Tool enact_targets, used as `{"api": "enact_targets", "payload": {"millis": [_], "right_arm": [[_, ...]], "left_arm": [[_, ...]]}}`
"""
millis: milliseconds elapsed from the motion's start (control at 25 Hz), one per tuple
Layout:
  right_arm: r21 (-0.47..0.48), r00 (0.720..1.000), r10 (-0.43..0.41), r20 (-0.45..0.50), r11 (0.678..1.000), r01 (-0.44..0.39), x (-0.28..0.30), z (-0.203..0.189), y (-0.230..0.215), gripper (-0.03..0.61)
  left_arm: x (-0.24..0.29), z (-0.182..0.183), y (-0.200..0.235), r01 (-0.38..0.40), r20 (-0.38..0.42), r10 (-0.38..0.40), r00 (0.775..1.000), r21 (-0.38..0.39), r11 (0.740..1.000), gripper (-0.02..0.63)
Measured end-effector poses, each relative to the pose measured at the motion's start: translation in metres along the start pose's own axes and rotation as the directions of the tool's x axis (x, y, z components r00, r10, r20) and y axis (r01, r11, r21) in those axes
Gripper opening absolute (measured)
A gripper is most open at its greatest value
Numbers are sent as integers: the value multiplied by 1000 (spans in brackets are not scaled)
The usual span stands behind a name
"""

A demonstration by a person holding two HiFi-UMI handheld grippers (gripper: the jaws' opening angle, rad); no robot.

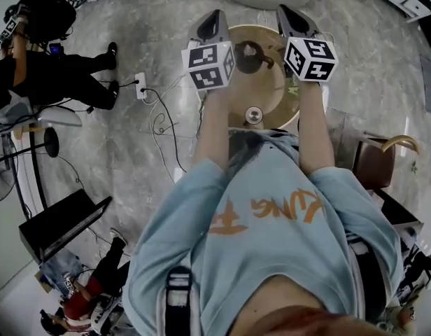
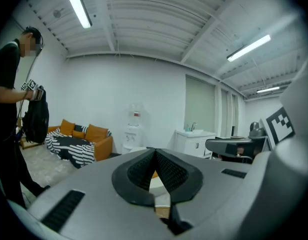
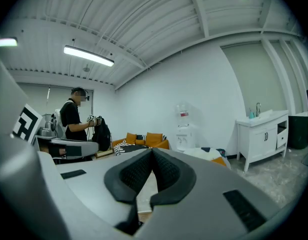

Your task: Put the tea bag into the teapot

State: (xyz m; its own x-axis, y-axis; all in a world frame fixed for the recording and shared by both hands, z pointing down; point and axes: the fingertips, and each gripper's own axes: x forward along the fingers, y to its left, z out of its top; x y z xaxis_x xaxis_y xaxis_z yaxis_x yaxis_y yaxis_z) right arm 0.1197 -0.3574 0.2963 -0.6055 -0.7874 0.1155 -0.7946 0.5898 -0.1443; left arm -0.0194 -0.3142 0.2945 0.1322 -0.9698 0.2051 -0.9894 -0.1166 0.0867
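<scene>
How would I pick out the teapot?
Find the round wooden table just ahead of the person in the light blue shirt. The teapot sits on its far half. It is dark and bulbous, unlike the small pale round object nearer the person.

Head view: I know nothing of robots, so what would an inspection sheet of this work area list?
Surface: round tan table on grey floor.
Job's things: dark teapot on table; tea bag not seen.
Clutter: small round item on table, kind unclear.
Grippers: left gripper and right gripper both shut, empty.
Cables: cables run from power strip on floor.
Surroundings: person in black, sofa, chair.
</scene>
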Motion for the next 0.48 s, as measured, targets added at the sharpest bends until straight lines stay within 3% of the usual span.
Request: {"api": "enact_targets", "payload": {"millis": [240, 480], "right_arm": [[-88, 995, 18, 97, 996, -9, 2, 45, 13, 11], [-119, 994, 20, 109, 993, -7, 6, 51, 13, 11]], "left_arm": [[-6, 37, 10, -52, 92, 49, 995, 24, 998, 23], [-4, 49, 13, -65, 133, 63, 989, 11, 998, 24]]}}
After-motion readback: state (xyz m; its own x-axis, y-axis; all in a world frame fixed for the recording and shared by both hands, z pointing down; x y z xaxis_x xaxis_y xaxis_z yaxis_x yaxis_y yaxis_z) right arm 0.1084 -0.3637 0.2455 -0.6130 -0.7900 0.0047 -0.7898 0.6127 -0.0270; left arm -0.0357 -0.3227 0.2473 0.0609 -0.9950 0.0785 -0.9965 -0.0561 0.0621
